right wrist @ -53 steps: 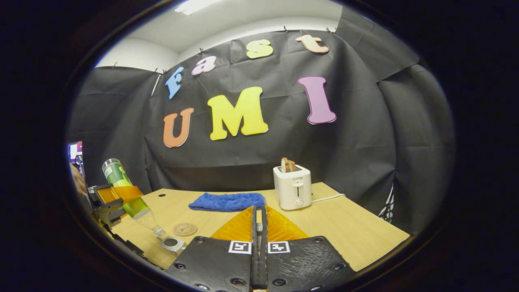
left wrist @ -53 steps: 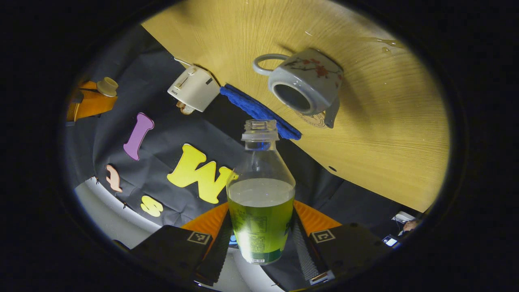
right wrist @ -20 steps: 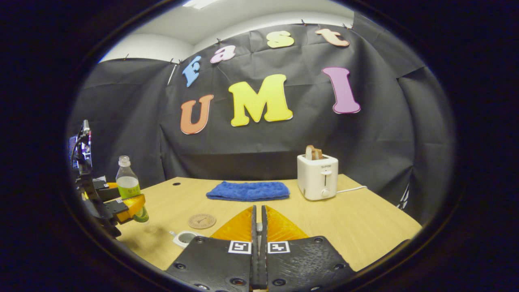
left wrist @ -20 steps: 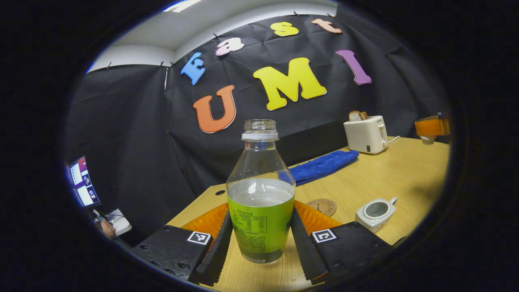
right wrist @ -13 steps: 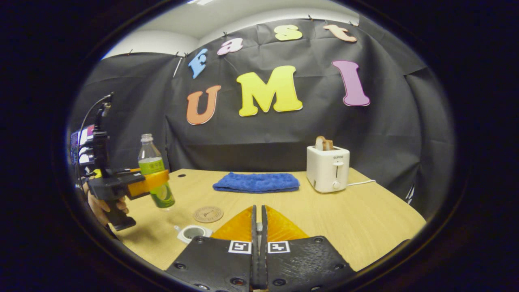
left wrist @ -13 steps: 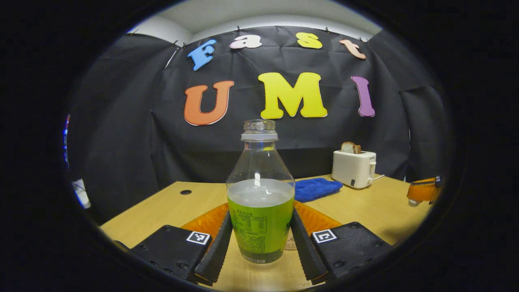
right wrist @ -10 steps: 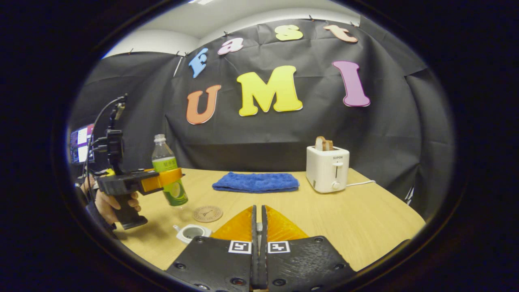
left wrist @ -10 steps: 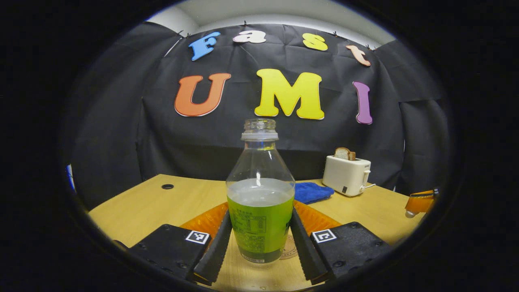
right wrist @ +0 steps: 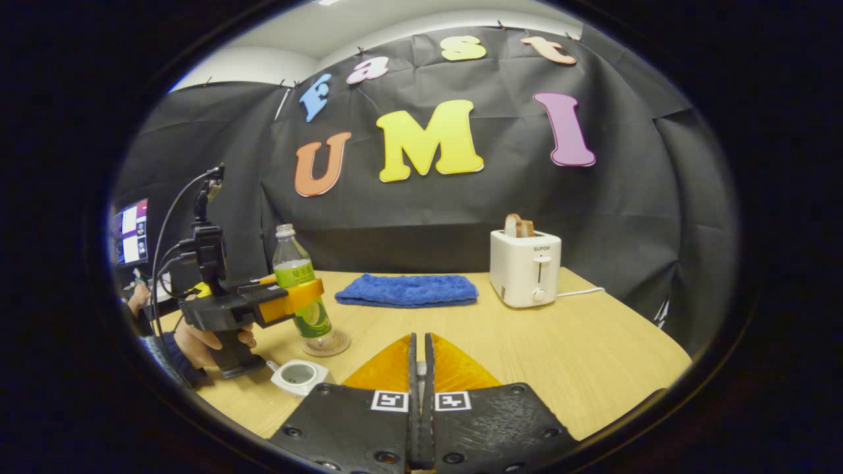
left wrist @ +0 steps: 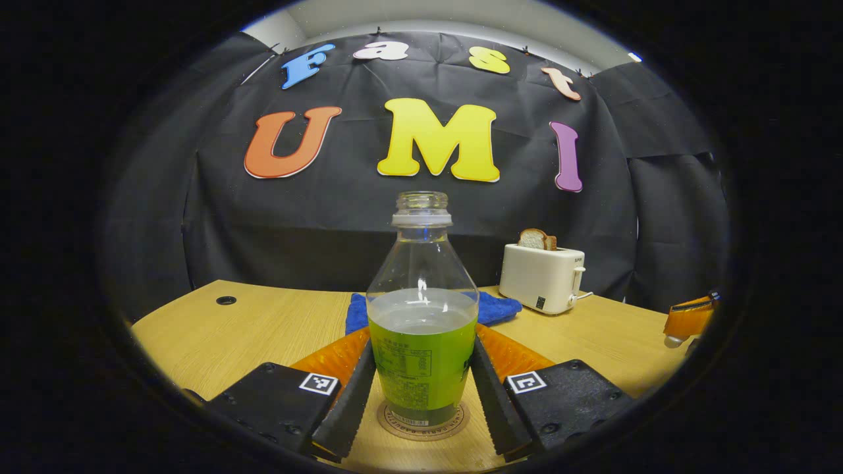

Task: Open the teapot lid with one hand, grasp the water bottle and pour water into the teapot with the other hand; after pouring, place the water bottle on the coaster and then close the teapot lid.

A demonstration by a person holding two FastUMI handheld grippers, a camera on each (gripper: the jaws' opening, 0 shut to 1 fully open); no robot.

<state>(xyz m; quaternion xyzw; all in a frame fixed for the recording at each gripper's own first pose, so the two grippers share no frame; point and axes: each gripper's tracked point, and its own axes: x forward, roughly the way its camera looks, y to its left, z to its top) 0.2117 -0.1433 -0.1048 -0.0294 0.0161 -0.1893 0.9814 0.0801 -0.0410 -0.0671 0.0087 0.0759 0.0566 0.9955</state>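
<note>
A white toaster [right wrist: 525, 268] is seen right of centre in the right gripper view, standing upright on the wooden table [right wrist: 593, 368] near its far edge, with bread [right wrist: 517, 226] held in its slots and a white cord [right wrist: 579, 291] trailed off to its right. A folded blue towel [right wrist: 406, 290] is laid flat at the centre of that view, just left of the toaster and apart from it. A lit screen [right wrist: 134, 232] is glimpsed at the far left edge; its contents cannot be made out. In the left gripper view the toaster [left wrist: 541, 278] is placed right of centre, the towel [left wrist: 497, 307] just left of it, partly hidden. A small dark hole [left wrist: 226, 300] is set into the table [left wrist: 263, 329] at the left.
</note>
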